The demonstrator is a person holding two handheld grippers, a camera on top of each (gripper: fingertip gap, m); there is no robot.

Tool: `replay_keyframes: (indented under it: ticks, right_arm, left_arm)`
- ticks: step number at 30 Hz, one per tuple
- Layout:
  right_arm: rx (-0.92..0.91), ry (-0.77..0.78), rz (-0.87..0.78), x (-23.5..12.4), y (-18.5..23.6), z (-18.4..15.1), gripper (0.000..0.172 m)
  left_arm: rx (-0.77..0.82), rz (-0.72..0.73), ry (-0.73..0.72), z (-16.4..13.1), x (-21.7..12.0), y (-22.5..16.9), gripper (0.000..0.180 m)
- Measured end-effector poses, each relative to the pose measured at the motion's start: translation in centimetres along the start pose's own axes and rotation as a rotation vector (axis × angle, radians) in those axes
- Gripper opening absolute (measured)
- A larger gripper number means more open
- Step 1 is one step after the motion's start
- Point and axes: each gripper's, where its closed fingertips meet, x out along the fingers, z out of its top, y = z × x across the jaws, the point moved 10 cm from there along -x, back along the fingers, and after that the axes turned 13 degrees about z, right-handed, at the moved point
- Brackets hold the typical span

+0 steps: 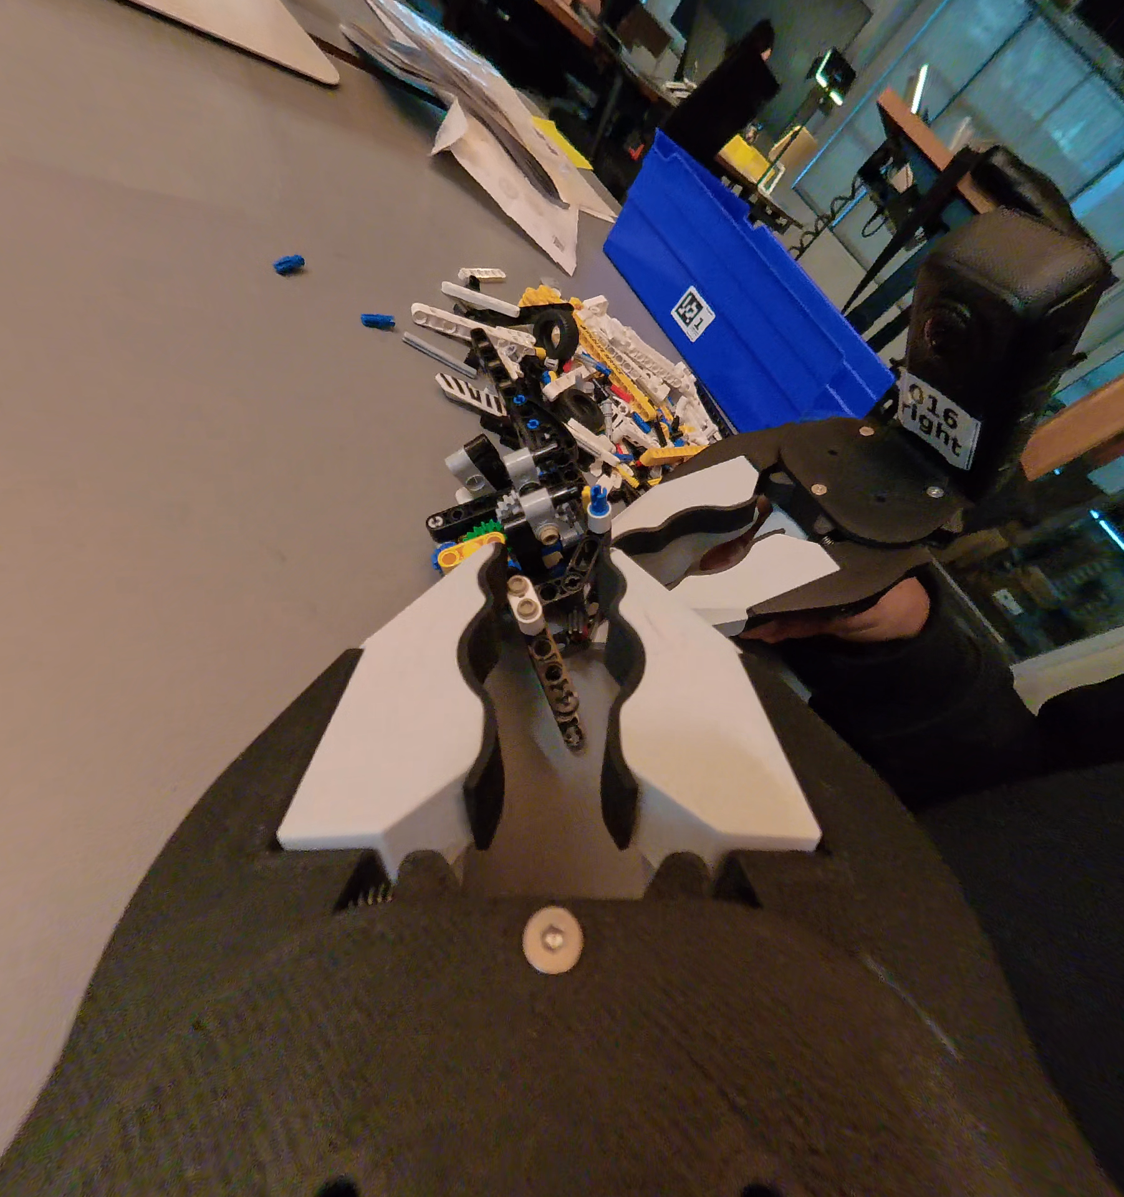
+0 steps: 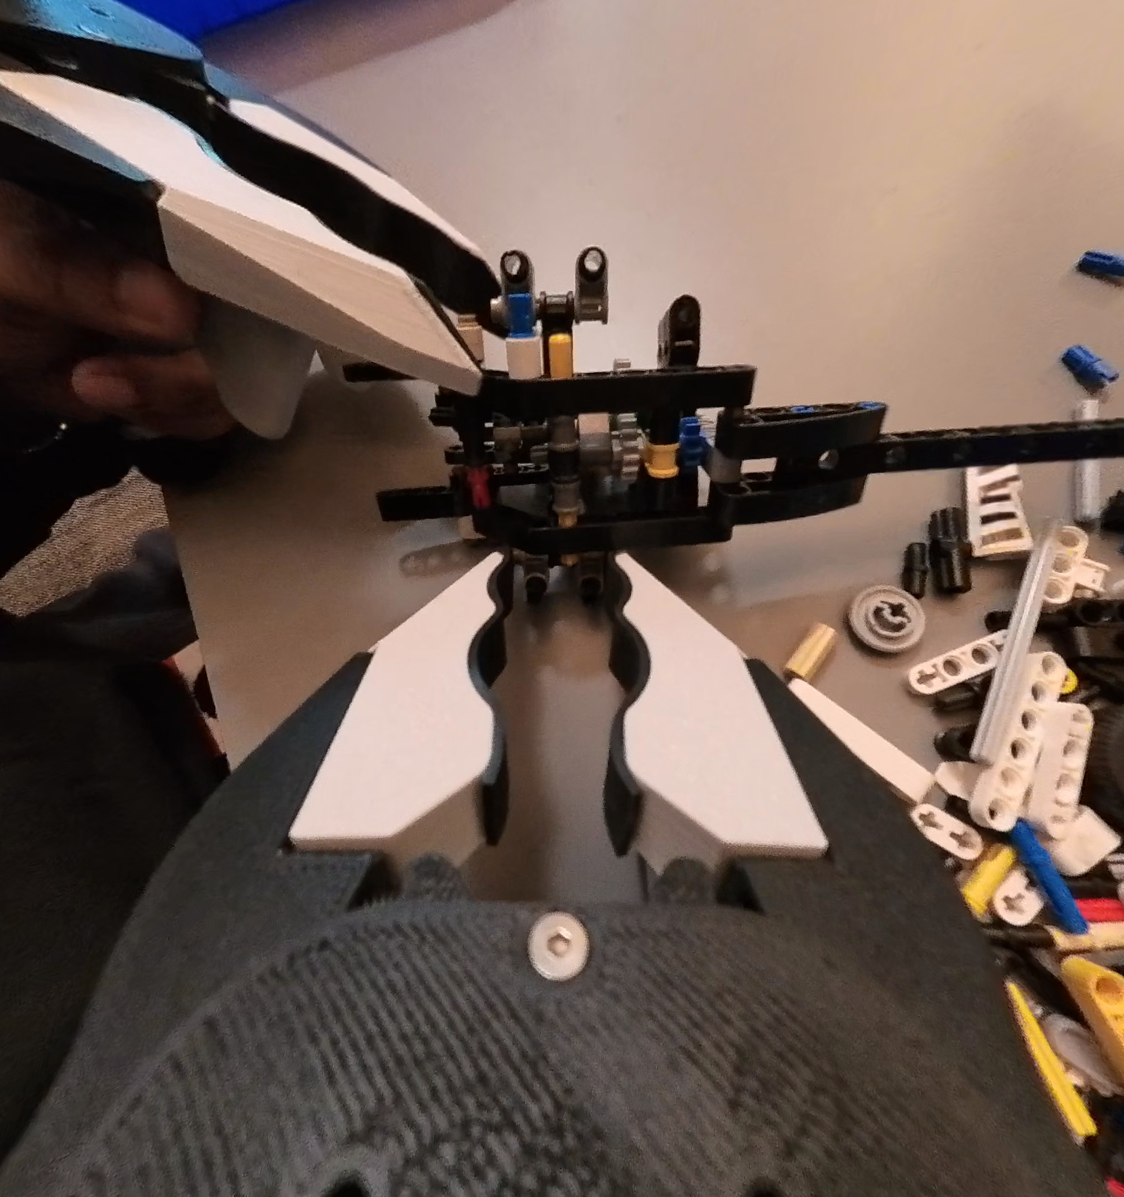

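Your blue bin (image 1: pixel 727 285) is sitting beside the brick pile (image 1: pixel 611 388), contents hidden. Both your left gripper (image 1: pixel 549 570) and right gripper (image 2: pixel 556 570) are clenching the black brick model (image 2: pixel 611 453) above the table (image 2: pixel 805 162), its long beam stretching sideways across the right view.

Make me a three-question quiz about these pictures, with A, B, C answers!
1. Where is the blue bin?
A. behind the pile of parts
B. under the model
C. in a gripper

2. What colour are the model's long beams?
A. red
B. black
C. green

3. What is the right gripper doing?
A. holding a wheel
B. hanging wide open over the pile
C. gripping pins under the model

Answers:
1. A, the bin stands just beyond the pile.
2. B, the beams are black.
3. C, its fingertips press on two dark pins at the model's underside.
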Motion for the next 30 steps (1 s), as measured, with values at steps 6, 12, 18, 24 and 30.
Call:
replay_keyframes:
  ticks: [6, 12, 18, 24, 30]
  right_arm:
    - [0.029, -0.119, 0.045, -1.3, -0.2, 0.2, 0.026]
    - [-0.029, -0.199, -0.039, -3.3, -0.7, 0.0, 0.026]
    - [-0.175, -0.206, -0.089, -3.2, 0.5, 1.9, 0.023]
    - [-0.309, -0.194, -0.15, -3.1, 0.5, 4.2, 0.019]
    - [-0.249, -0.188, 0.024, -2.7, -0.5, 6.5, 0.026]
  left_arm:
    - [-0.034, -0.008, -0.04, -0.3, -0.9, 0.1, 0.018]
    - [-0.03, 0.005, -0.075, -1.8, -2.3, -0.9, 0.011]
    - [-0.022, 0.045, -0.095, -2.2, -3.0, -0.5, 0.008]
    - [-0.086, 0.015, -0.114, -2.1, -3.3, 0.1, 0.012]
    - [-0.11, -0.011, -0.129, -1.9, -3.3, 0.3, 0.018]
